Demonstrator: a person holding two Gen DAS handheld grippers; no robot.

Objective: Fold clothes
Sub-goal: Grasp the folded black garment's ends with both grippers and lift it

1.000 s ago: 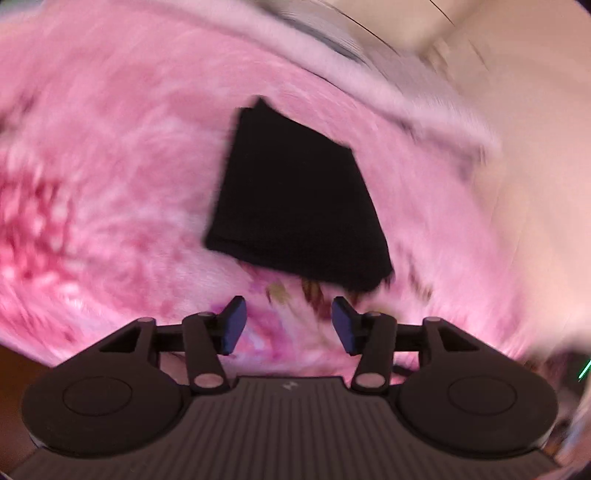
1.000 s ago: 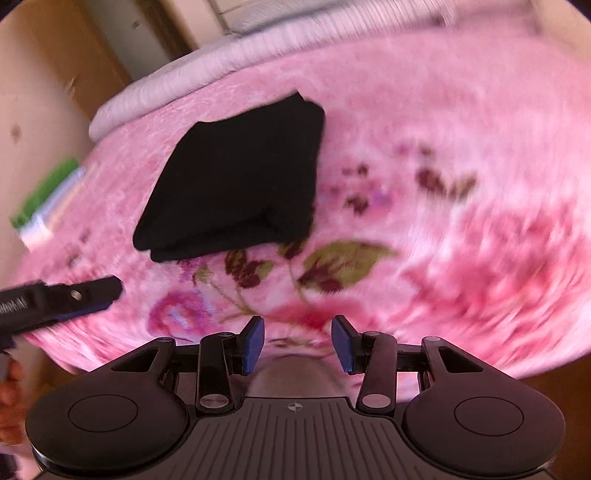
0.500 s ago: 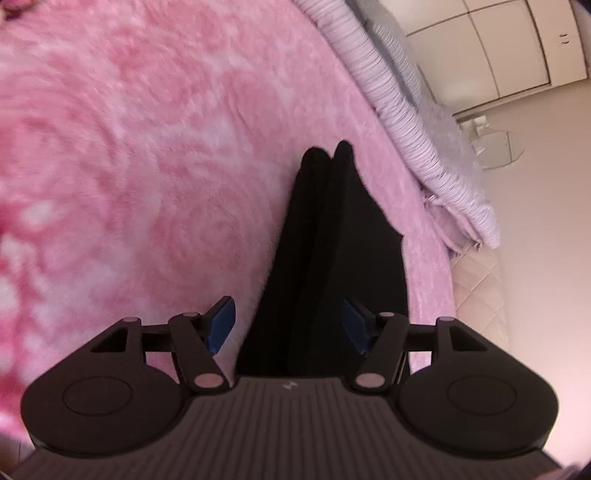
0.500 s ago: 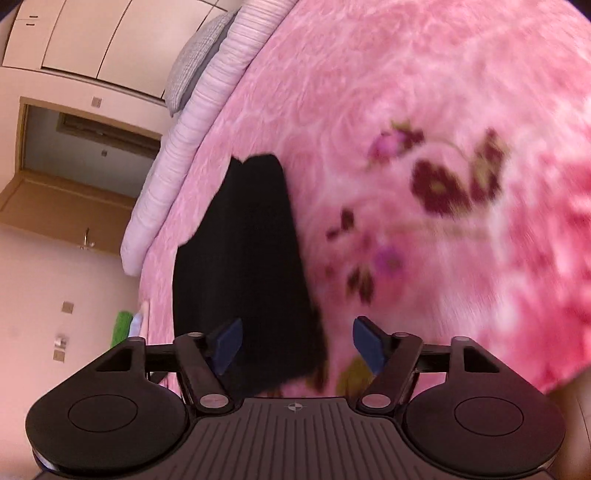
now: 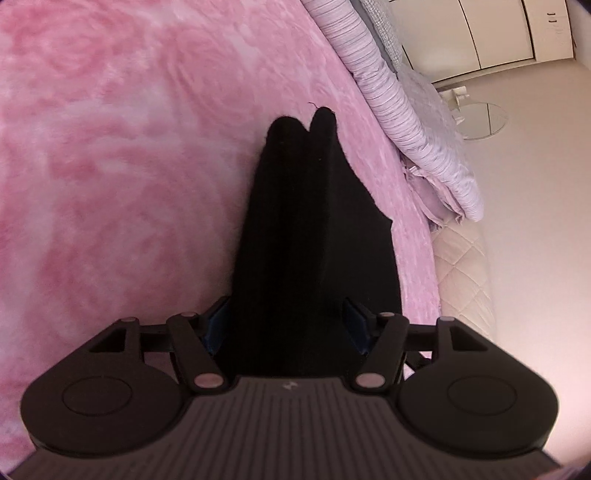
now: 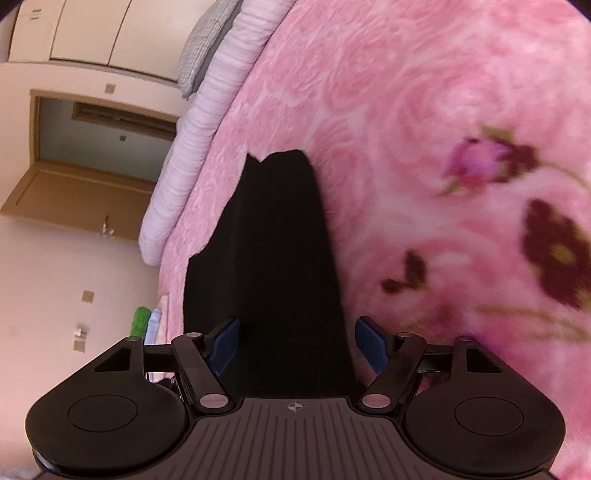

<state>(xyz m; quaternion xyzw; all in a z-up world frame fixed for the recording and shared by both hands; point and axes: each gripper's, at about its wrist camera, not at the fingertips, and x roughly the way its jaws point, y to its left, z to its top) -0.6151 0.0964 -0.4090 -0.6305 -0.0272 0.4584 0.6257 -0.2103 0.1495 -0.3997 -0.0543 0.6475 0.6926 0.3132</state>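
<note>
A folded black knit garment (image 5: 310,236) lies flat on a fluffy pink blanket with a rose pattern (image 5: 122,155) that covers a bed, near the bed's edge. In the left wrist view the left gripper (image 5: 286,326) straddles the near end of the garment: its blue-padded jaws have just been opening and stand wide apart, with the black cloth filling the gap between them; whether the pads touch the cloth cannot be told, but no squeeze shows in the fabric. The far end of the garment shows two rounded folded lobes side by side. In the right wrist view the right gripper (image 6: 297,345) also has its jaws spread wide after just opening, one pad on each side of the same black garment (image 6: 269,258), with a clear gap at the right pad. A rolled pale lilac striped quilt (image 5: 402,122) lies along the far edge of the bed, and a quilted cream bed frame (image 5: 461,273) shows beside the blanket. Cream wardrobe doors (image 6: 92,33) and a wood-framed doorway (image 6: 85,158) stand beyond.
</note>
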